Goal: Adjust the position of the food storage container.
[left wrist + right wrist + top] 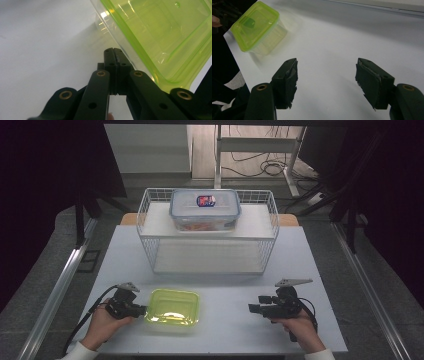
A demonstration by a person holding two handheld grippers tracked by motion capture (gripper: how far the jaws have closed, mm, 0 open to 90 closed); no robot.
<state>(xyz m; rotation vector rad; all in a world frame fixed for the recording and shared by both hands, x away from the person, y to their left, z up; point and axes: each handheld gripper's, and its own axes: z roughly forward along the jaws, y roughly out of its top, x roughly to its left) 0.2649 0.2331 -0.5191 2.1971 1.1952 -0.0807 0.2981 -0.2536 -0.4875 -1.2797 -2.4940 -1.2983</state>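
**benchrat:** High view first, front edge of the table: the left gripper point(142, 309) sits near the front-left corner with its tip right up against the left short side of the green container point(172, 307). The right gripper point(253, 308) is over toward the front-right, well apart from the tub, pointing left at it across bare tabletop. So the left hand is clearly the nearer one. The tub's long axis runs left-right, parallel to the front edge.

**tongs_tom:** Are the left jaws on anything, though?

**benchrat:** Doesn't look like it. In the left gripper view the left gripper point(115, 50) has its jaws pressed flat together with nothing between them, and the green container point(160, 37) lies just past the tip and off to the right, its rim almost at the jaws. Touching or a hair apart, I can't tell.

**tongs_tom:** And the other one?

**benchrat:** The right gripper view shows what the top camera can't: the right gripper point(326, 71) gapes wide and empty, with the green container point(255, 26) far off at upper left, lid on. Farther back, the high view has a wire rack point(150, 227) at the table's far edge, with a blue-lidded box point(205, 209) on its shelf.
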